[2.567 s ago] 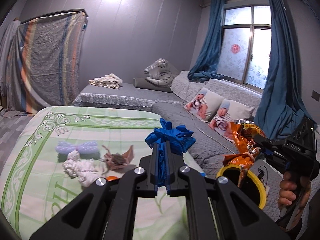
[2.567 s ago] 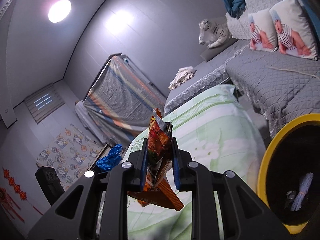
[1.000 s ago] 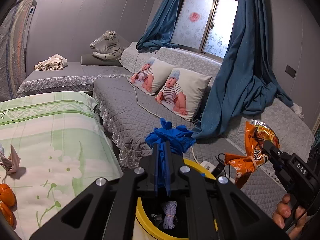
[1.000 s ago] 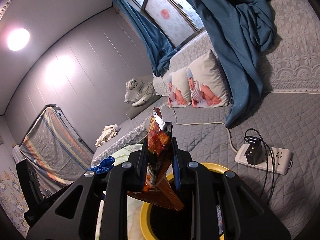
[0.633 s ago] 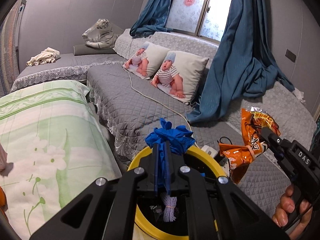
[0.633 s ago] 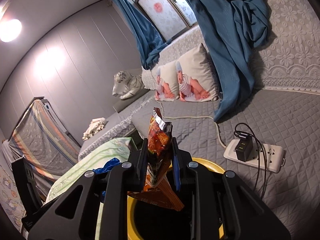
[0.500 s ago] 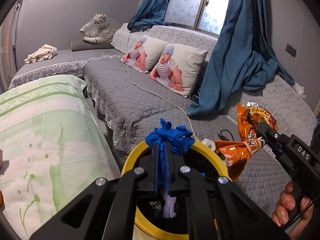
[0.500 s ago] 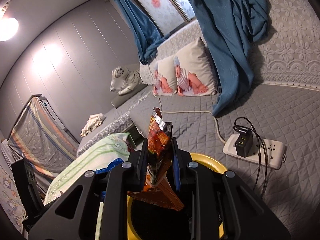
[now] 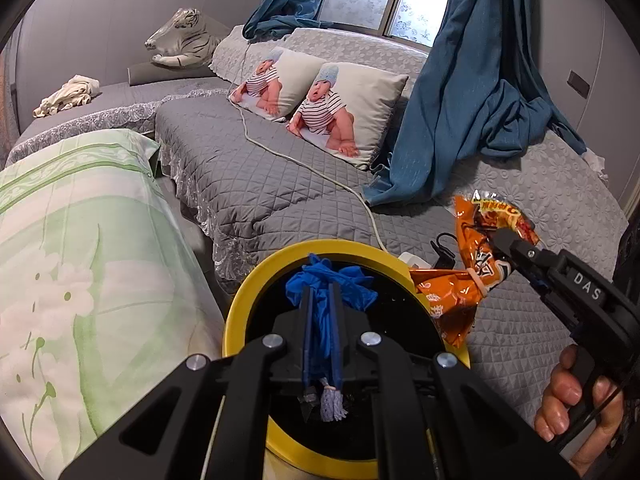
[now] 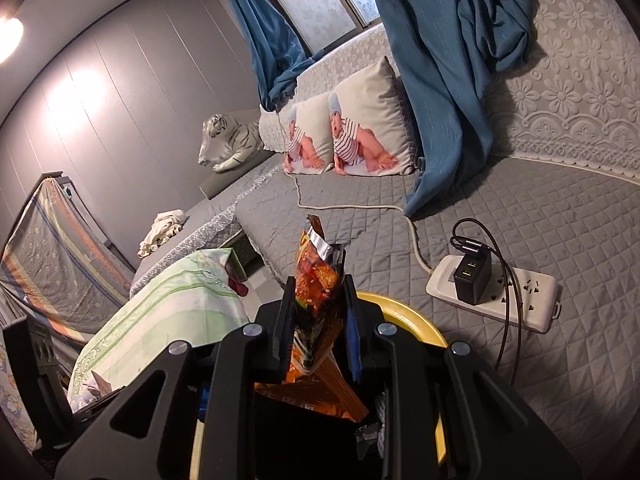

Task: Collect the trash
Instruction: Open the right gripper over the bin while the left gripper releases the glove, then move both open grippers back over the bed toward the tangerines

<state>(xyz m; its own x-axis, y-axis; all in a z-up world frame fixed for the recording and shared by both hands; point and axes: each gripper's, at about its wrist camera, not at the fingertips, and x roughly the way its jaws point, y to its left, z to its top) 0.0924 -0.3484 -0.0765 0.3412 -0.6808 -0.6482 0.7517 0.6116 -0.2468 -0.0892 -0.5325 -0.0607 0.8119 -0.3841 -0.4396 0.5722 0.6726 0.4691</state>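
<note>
— Where has she got to with the rubbish?

— Both pieces are at the bin. The left gripper (image 9: 320, 320) has its jaws pinched tight on a crumpled blue glove (image 9: 330, 286), and that hangs right over the black mouth of the yellow bin (image 9: 248, 300). The right gripper (image 10: 318, 316) has its jaws closed on an orange snack wrapper (image 10: 318, 280), upright between the fingers (image 10: 286, 320).

— Is the wrapper over the bin too?

— From the left camera the snack wrapper (image 9: 476, 268) sits at the bin's far rim, its lower corner overlapping the edge; I'd say it is only partly over the opening. There's already something in the bottom, a small whitish bundle (image 9: 331, 400) and some scraps.

— So this is the drop?

— I'd call it that: carrying done, release not yet made. The glove looks ready; she only needs to let those jaws part. The wrapper wants a nudge inward first, or it may catch the rim and slide down onto the grey quilt (image 10: 560, 216) beside the power strip (image 10: 496, 300).

— Anything left behind?

— Some bits show on the green cloth (image 10: 172, 304), lower left; I can't tell what they are.
</note>
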